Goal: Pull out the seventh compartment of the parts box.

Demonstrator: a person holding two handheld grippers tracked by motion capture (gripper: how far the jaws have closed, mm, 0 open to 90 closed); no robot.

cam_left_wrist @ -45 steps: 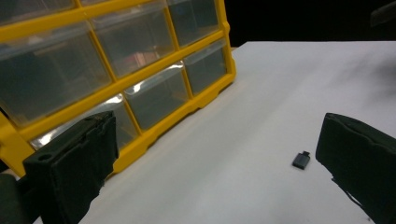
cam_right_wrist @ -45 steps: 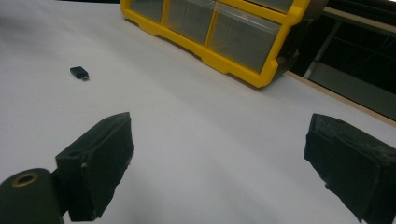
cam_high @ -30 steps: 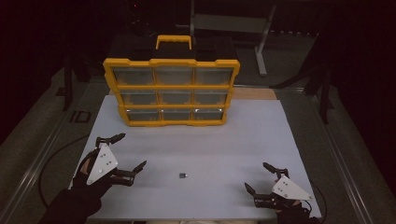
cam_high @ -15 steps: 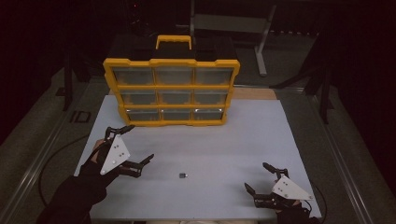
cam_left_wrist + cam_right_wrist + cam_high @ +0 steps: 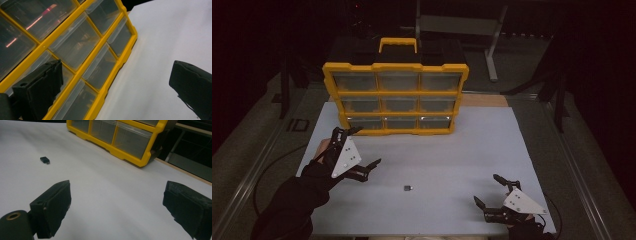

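Left gripper (image 5: 360, 147) is held wide open with nothing between its jaws; it is raised just in front of the lower-left corner of the yellow drawer cabinet (image 5: 395, 96), one jaw tip close to the bottom-left drawer (image 5: 363, 122), contact cannot be confirmed; in the left gripper view (image 5: 116, 91) the clear drawer fronts (image 5: 75, 47) are seen directly ahead and tilted, so the cabinet is judged to be what is being approached. Right gripper (image 5: 492, 191) is also spread wide and empty, rested low near the front right of the white table (image 5: 492, 145), well apart from the cabinet. A small black part (image 5: 408, 188) lies flat on the table between the two grippers, ahead and to the left in the right gripper view (image 5: 45, 159), its long axis roughly along the table's width; it is touched by neither. Key relation: the cabinet stands upright at the far edge, its left column lies straight beyond the left gripper, so the left hand is clearly the nearer; the drawer would be reached by a short forward move.
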